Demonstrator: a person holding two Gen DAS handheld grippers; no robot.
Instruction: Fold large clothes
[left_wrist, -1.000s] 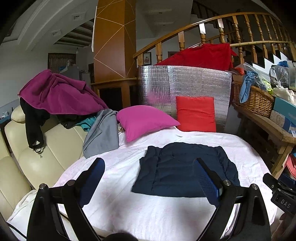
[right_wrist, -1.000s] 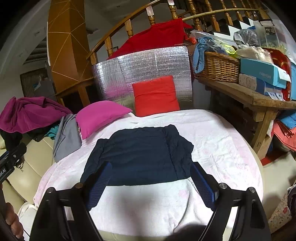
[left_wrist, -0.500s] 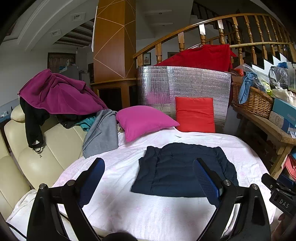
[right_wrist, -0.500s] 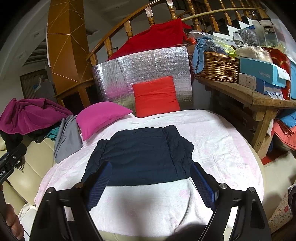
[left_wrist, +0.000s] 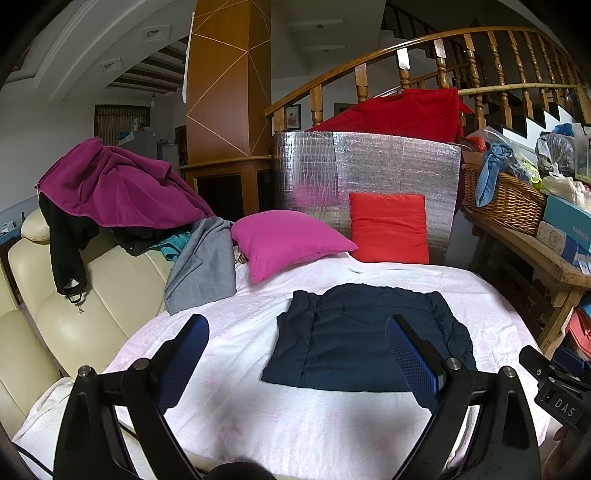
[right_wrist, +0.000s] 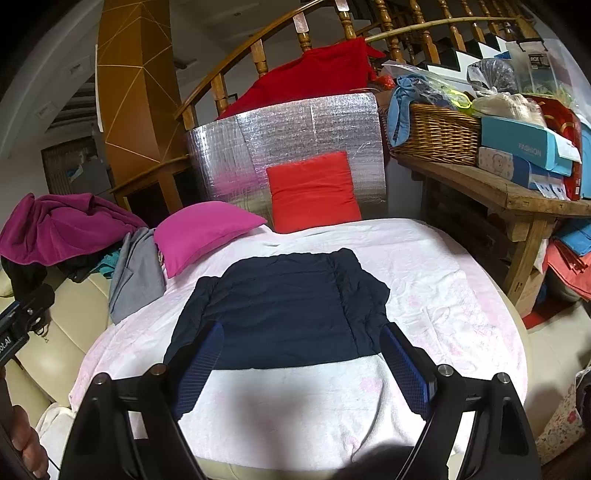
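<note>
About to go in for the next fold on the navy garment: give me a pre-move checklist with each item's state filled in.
1. Left gripper open and empty: ok.
2. Right gripper open and empty: ok.
3. Navy garment lying flat on the pink-white cover, sides already folded in: ok.
4. Nothing resting on the garment: ok.
5. Magenta pillow and red pillow apart from the garment: ok.
6. Near hem within both grippers' approach: ok for the right; the left sits off to the garment's left side.
</note>
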